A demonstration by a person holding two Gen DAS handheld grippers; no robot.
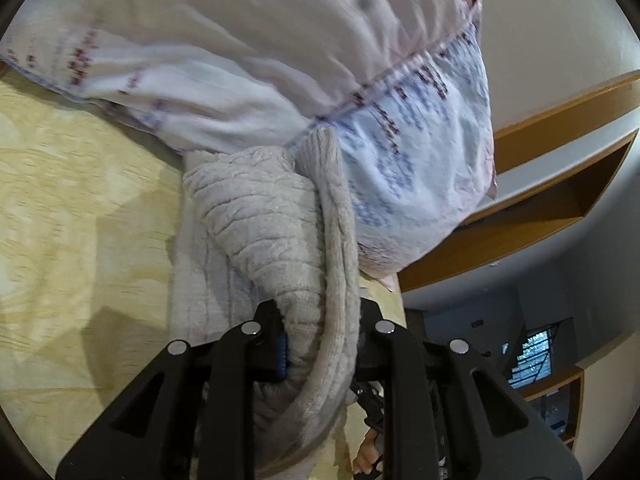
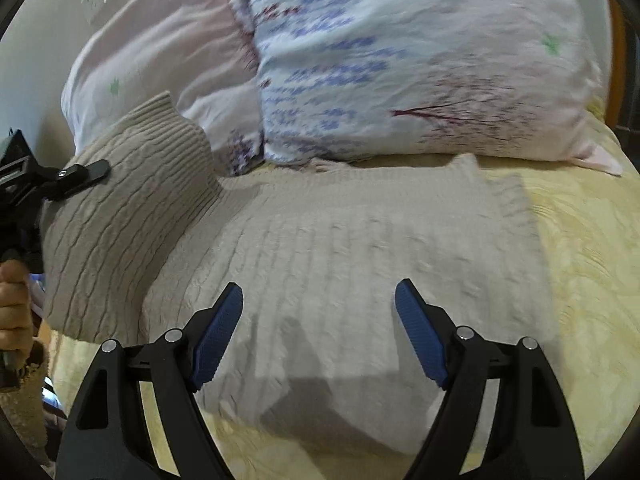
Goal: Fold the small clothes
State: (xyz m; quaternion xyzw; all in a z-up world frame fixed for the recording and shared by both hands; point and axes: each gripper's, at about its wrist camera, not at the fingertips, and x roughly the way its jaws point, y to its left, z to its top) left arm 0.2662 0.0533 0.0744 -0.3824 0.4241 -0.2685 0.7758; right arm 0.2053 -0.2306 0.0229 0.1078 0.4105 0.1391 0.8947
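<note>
A beige cable-knit sweater (image 2: 344, 248) lies spread on a bed with a pale yellow patterned bedspread (image 2: 580, 264), its top edge just below 2 white pillows printed with blue and purple flowers (image 2: 420, 60). The left hand-held gripper (image 1: 320, 344) is clamped narrow on a bunched fold of the sweater (image 1: 280, 240), lifting that side off the bed. The right hand-held gripper (image 2: 319, 330) hovers over the flat part, its blue pads (image 2: 218, 332) wide apart and holding nothing.
</note>
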